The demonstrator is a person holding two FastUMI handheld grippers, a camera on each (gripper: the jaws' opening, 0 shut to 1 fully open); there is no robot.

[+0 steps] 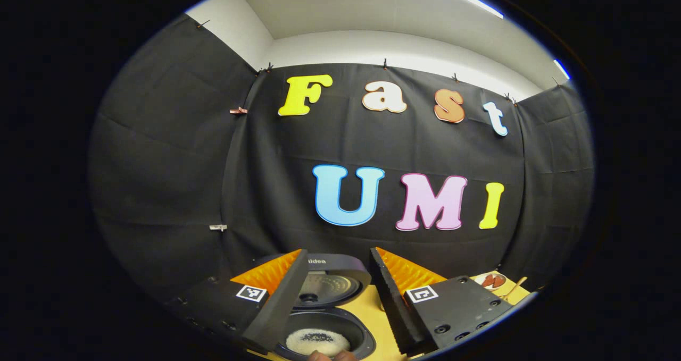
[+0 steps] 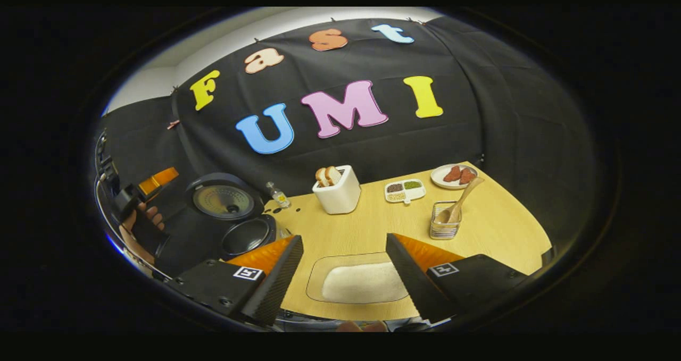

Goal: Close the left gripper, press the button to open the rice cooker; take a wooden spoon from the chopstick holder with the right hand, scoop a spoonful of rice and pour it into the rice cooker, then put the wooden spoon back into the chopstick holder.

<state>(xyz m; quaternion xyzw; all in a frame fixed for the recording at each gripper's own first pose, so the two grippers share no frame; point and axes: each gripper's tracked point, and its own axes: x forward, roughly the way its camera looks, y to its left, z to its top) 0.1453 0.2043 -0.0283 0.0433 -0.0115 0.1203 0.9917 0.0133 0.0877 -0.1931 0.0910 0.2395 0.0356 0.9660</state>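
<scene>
1. Left gripper [image 1: 339,276]: fingers spread apart, empty, held above the rice cooker [image 1: 324,318], well off the table [image 1: 372,313].
2. Rice cooker: lid [image 1: 327,284] up and tilted back; white rice with a dark patch in the middle lying in the inner pot [image 1: 318,342].
3. Right gripper [image 2: 345,265]: fingers apart, nothing between them, hovering over a clear tray [image 2: 357,281] with a flat bed of white rice.
4. Wooden spoon [image 2: 462,201]: standing in the wire chopstick holder [image 2: 445,227], bowl down, handle leaning up to the right, well apart from both grippers.
5. On the table behind the tray: white toaster [image 2: 337,195] with 2 bread slices, divided dish [image 2: 405,190] of grains, plate [image 2: 451,176] of meat, small bottle [image 2: 278,195] beside the cooker.
6. At the left edge of the right gripper view: a hand [image 2: 139,225] holding the other gripper next to the open cooker.
</scene>
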